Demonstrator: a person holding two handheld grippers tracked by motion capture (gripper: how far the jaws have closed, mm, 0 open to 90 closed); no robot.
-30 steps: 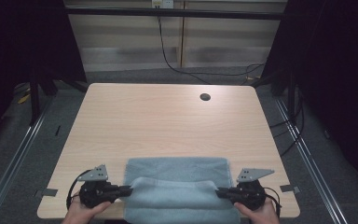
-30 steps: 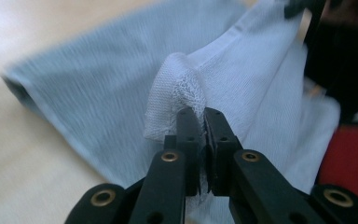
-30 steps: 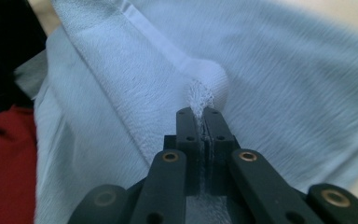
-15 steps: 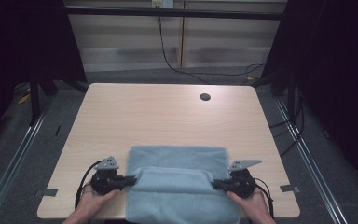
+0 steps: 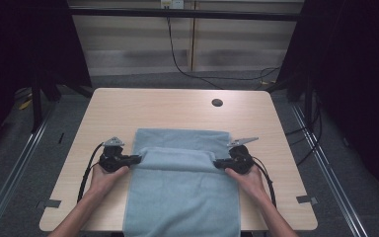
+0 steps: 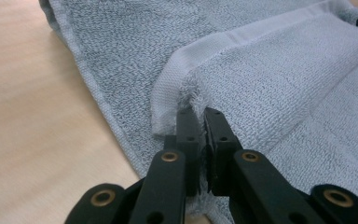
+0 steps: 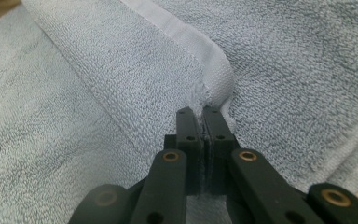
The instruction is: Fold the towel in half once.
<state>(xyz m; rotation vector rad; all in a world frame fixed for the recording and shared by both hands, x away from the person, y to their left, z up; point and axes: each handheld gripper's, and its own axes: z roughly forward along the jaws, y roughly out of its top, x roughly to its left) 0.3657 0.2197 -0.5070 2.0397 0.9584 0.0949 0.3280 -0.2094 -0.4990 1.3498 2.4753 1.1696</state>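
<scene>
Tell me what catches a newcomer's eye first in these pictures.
A light blue towel covers the near middle of the wooden table, its near end hanging over the edge. The left gripper and right gripper each pinch a corner of a raised fold. A dark round hole sits far right.

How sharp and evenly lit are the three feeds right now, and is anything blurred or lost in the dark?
High view: the table is evenly lit with no glare, its surroundings fall into near black, and the picture is soft. Left gripper view: the towel weave is crisp at mid-range, while the fingers at the bottom edge are slightly soft. Right gripper view: similar, with terry loops sharp near the fingers and no glare.
</scene>
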